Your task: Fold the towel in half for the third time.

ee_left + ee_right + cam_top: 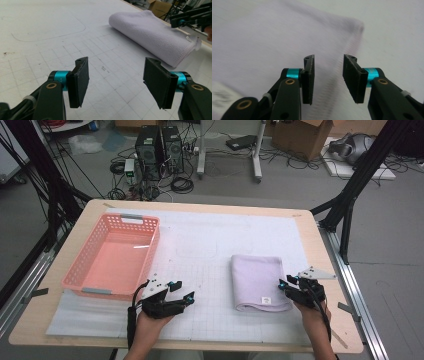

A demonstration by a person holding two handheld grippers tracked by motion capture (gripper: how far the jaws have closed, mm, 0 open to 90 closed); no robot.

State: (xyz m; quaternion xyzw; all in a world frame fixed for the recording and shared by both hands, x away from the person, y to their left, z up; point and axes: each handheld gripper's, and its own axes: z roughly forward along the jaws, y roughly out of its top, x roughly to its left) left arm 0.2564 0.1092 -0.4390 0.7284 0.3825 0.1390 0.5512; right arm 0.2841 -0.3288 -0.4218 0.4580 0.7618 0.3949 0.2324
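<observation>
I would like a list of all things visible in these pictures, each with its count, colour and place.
towel: one, pale lilac, folded, right half of the mat, white tag at its near edge
basket: one, pink plastic, left side of the table
mat: one, white with grid, covering the table
table: one, light wood
computer towers: two, black, on the floor behind
cardboard box: one, brown, floor, far right
left claw: black, open, over the mat
right claw: black, open, at the towel's right edge

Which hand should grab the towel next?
Probably the right. The right gripper sits open at the towel's edge, while the left gripper waits open farther off, nearer the basket.
</observation>
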